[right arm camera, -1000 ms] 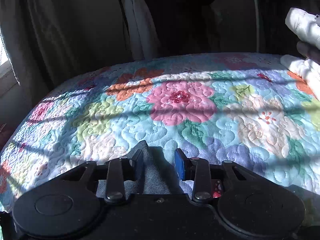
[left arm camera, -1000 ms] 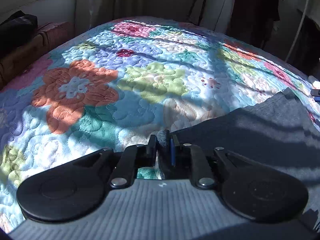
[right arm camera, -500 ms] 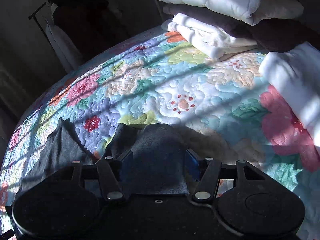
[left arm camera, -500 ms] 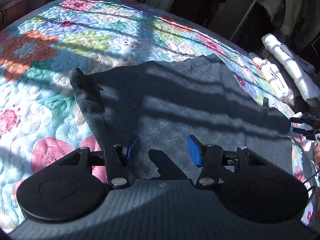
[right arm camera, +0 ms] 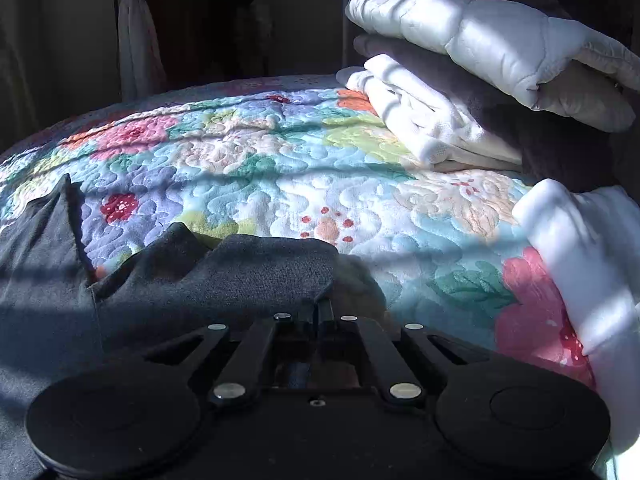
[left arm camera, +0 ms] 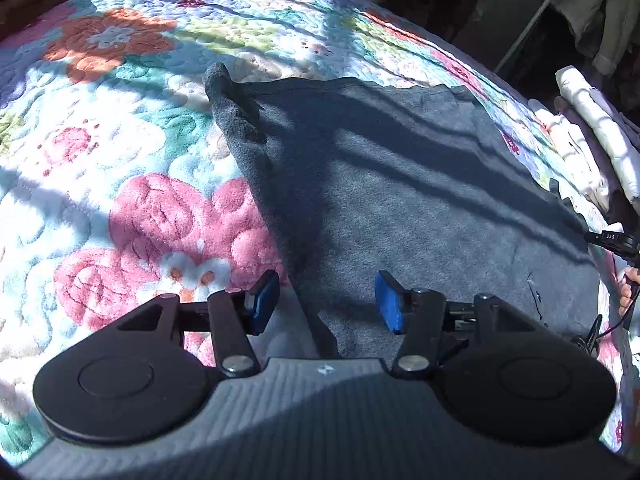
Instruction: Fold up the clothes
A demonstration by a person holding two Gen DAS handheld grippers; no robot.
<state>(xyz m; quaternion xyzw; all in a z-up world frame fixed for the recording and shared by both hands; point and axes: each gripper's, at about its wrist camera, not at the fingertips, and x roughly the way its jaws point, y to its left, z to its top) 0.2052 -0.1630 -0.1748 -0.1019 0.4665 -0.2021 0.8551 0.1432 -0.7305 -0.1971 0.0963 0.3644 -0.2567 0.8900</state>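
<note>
A dark grey garment (left arm camera: 400,184) lies spread flat on the floral quilt (left arm camera: 120,160). My left gripper (left arm camera: 326,302) is open and empty, hovering over the garment's near left edge. In the right wrist view the same garment (right arm camera: 224,276) lies at lower left. My right gripper (right arm camera: 323,312) is shut on the garment's corner, with the cloth draped over the fingers. The right gripper also shows at the right edge of the left wrist view (left arm camera: 616,240), beside the garment's far side.
Folded white and grey clothes (right arm camera: 480,72) are stacked at the right on the quilt (right arm camera: 280,160), with a white bundle (right arm camera: 584,264) nearer. The same pile shows in the left wrist view (left arm camera: 588,136). Dark hanging clothes stand behind the bed.
My left gripper let go of the garment's corner, opened and pulled back over its near edge. My right gripper swung right toward the folded stack and closed on the garment's corner.
</note>
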